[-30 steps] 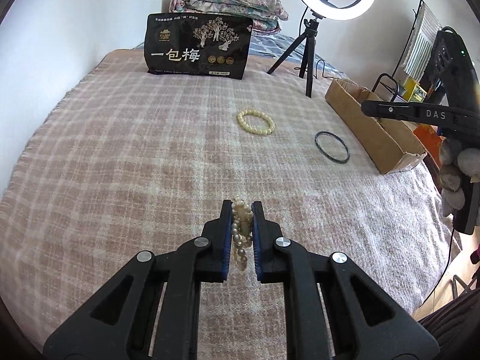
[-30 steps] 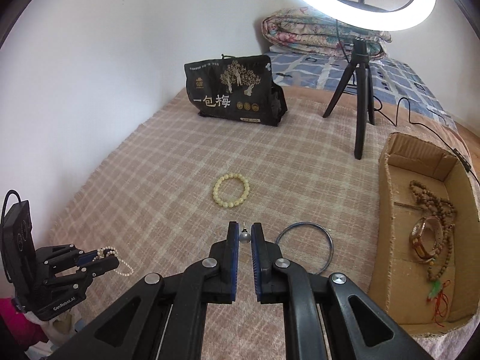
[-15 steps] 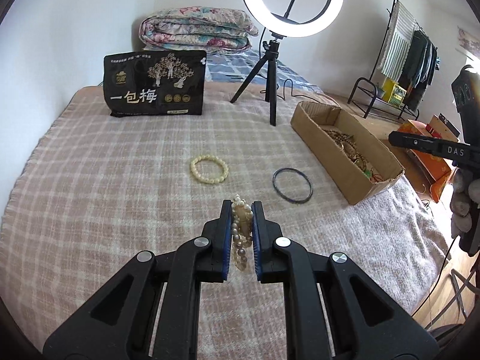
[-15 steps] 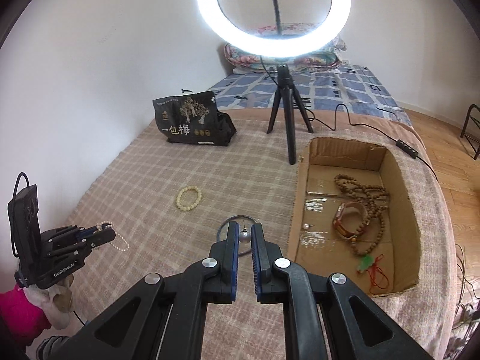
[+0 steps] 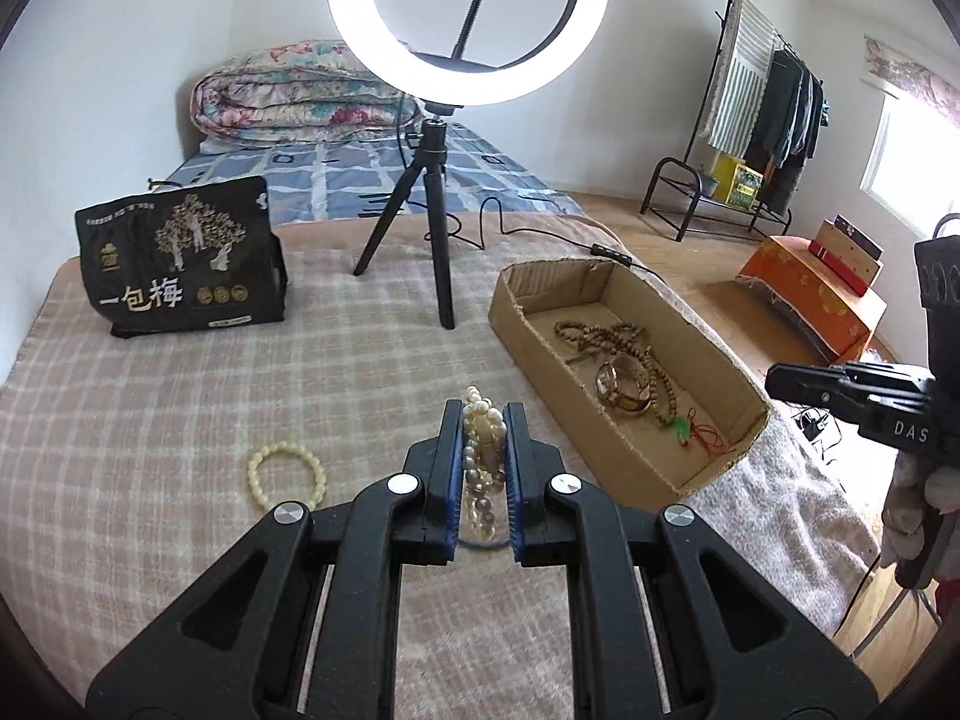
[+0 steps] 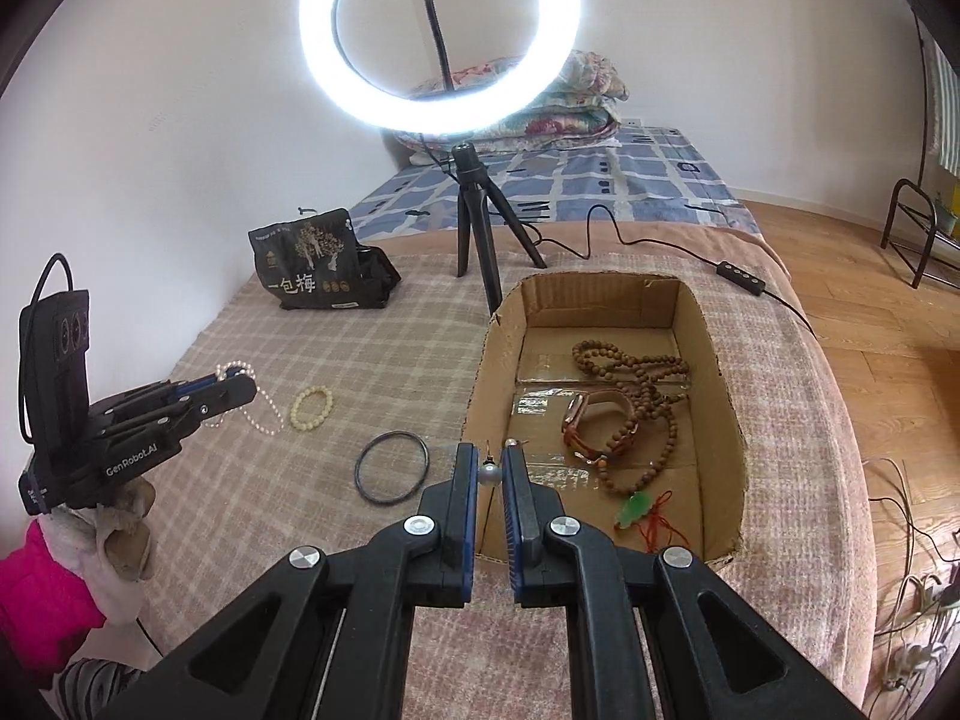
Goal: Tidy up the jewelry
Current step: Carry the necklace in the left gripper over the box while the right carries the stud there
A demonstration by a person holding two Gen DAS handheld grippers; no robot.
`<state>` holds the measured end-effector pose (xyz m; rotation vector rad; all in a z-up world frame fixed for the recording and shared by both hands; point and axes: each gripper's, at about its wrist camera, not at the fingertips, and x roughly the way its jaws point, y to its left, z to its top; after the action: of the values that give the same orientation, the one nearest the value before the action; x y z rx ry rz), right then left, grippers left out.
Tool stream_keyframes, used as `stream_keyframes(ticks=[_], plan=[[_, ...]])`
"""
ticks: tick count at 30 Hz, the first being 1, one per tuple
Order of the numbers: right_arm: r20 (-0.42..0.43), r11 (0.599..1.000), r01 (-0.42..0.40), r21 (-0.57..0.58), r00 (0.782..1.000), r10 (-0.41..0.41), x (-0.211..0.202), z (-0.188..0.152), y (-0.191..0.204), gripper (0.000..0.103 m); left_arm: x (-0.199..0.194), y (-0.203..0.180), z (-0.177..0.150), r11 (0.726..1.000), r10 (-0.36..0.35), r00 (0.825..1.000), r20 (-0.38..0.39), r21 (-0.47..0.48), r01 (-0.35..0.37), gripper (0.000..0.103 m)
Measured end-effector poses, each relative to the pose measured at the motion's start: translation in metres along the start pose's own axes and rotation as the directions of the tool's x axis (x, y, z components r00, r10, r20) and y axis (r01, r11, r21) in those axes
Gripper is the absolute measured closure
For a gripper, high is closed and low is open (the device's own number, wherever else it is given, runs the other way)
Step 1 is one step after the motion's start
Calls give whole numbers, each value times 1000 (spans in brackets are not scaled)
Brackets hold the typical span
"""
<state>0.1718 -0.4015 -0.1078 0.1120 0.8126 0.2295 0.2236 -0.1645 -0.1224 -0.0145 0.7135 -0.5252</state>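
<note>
Left wrist: fingers [image 5: 483, 420] clamp pearl strand [image 5: 482, 450], right fingers [image 6: 491, 462] pinch pearl earring [image 6: 490, 474] nr box [image 6: 714, 330]

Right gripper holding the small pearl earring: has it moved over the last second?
Yes. The right gripper moved right, from above the black ring to the open cardboard box's near-left edge.

Bed [image 6: 252, 498] covered by pink-beige plaid blanket. Directly on blanket: cardboard box [image 6: 729, 408] at right side; ring light tripod [image 6: 474, 240] just behind box; black snack bag [image 6: 312, 264] farther back left; cream bead bracelet [image 6: 312, 409] and black ring [image 6: 392, 467] lying apart, left of box; black cable with inline remote [image 6: 741, 276] trailing right. Folded floral quilt [image 5: 306, 96] on blue checked sheet at far end.
</note>
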Motion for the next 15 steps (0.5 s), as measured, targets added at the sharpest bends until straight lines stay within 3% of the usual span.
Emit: stream_keyframes(ticks=[15], plan=[[-19, 1000, 18, 15, 1000, -18, 27, -5, -23, 97, 85, -42, 50, 996, -87, 996, -32, 23, 87, 93]])
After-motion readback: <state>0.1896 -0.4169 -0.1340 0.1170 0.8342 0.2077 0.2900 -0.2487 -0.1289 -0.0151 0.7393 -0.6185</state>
